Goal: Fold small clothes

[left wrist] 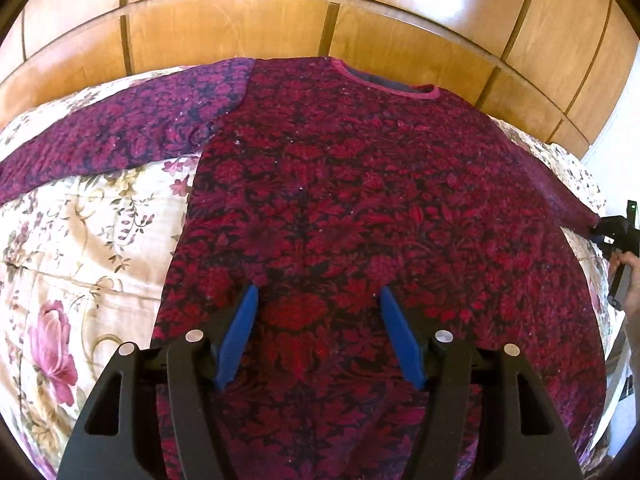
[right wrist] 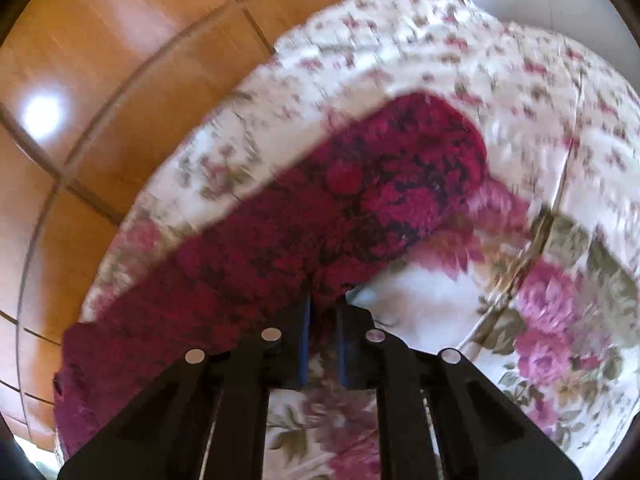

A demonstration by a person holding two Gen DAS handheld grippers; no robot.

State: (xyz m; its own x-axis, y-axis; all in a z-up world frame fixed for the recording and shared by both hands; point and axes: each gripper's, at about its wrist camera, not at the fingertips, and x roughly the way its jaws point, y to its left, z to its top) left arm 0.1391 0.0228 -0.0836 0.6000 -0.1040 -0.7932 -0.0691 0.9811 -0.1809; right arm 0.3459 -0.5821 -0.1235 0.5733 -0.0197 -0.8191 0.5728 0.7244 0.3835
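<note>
The right claw (right wrist: 324, 300) is clenched on the sleeve (right wrist: 360, 200) of the red floral top (left wrist: 360, 200). The left claw (left wrist: 316, 292) hangs released above it. Next, I judge, the sleeve must go across the body.

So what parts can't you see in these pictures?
- Shirt hem: left wrist view, cut off by the bottom edge and hidden behind the left hand-held gripper.
- Sleeve end: right wrist view, blurred.
- Person's hand: left wrist view, mostly cut off by the right edge.
</note>
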